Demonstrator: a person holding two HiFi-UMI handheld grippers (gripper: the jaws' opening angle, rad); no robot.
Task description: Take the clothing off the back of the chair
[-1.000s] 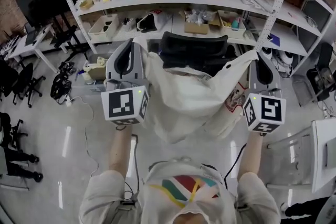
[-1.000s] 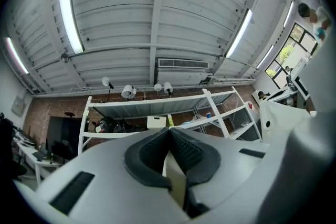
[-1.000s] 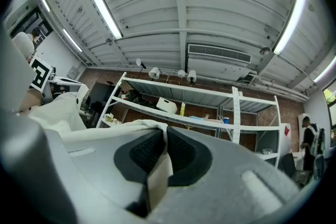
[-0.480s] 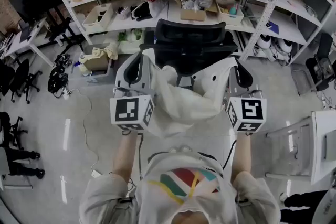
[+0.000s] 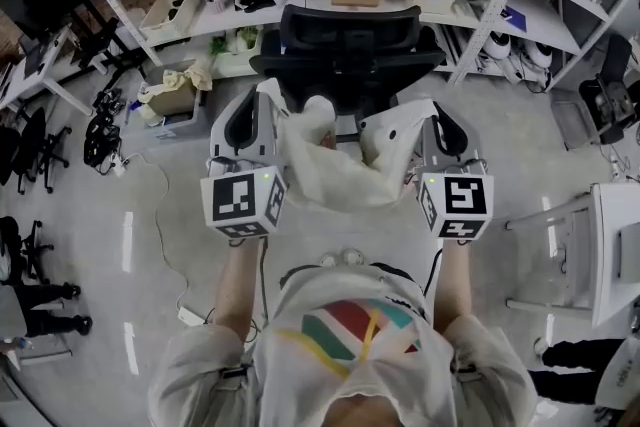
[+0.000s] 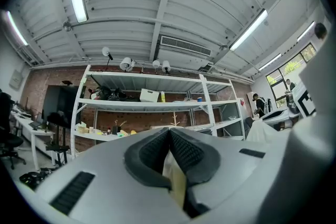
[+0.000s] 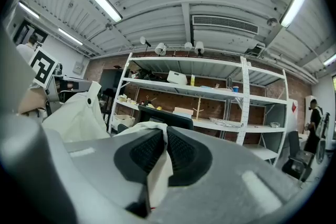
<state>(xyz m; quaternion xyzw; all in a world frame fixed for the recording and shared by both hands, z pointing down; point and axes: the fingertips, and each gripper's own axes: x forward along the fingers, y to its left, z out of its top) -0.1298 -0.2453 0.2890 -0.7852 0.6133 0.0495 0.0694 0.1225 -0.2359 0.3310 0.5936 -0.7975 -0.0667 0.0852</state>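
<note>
In front of the black office chair (image 5: 348,35), the clothing (image 5: 335,177) hangs slung between the two claws. It seems clear of the chair back, though the steep head view makes that hard to judge. It is a soft, off-white garment, and its long axis runs side to side from the left claw (image 6: 169,139) to the right claw (image 7: 161,136), sagging in loose creases at the middle. Each claw is closed tight on a thin pinched fold of the cloth. Neither hand is nearer; each holds one end.

hand-held gripper (image 7: 160,157) pinching white clothing (image 7: 157,176)
</note>
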